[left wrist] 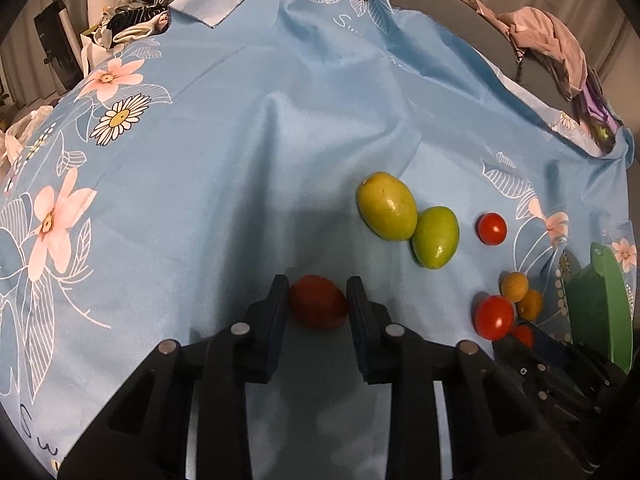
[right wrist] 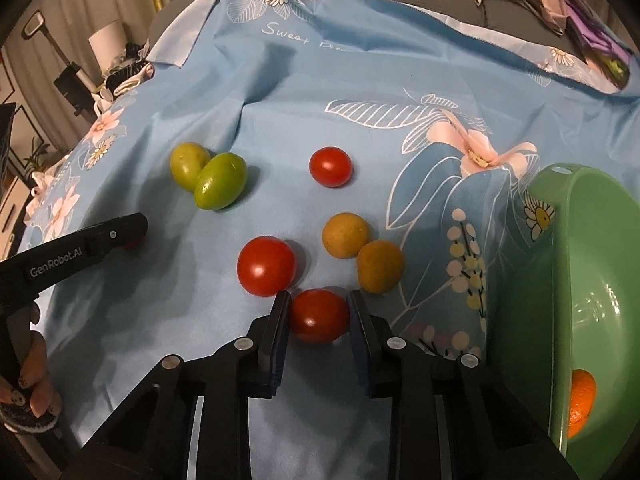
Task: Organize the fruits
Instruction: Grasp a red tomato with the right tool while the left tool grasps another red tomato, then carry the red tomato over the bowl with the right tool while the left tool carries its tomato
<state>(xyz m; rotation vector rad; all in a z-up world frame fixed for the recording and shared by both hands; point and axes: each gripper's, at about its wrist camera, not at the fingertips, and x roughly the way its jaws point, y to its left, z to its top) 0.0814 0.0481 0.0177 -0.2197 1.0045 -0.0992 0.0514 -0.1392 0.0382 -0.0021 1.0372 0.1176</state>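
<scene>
Fruits lie scattered on a blue flowered cloth [left wrist: 248, 128]. My left gripper [left wrist: 318, 300] is shut on a red tomato [left wrist: 318, 307] that rests on the cloth. My right gripper [right wrist: 319, 314] is shut on another red tomato [right wrist: 319, 316]. Beside it lie a larger red tomato [right wrist: 266, 266], two yellow-orange fruits [right wrist: 346, 235] [right wrist: 380, 266] and a further red tomato [right wrist: 331, 167]. Two green fruits [right wrist: 220, 181] [right wrist: 188, 164] touch each other at the left. The green bowl [right wrist: 560, 280] at the right holds an orange fruit [right wrist: 582, 402].
The left gripper's body [right wrist: 80, 252] and a person's hand [right wrist: 32, 396] show at the left of the right wrist view. Crumpled clothes [left wrist: 552, 44] lie on the far grey surface. Household clutter [left wrist: 132, 20] stands beyond the cloth's left edge.
</scene>
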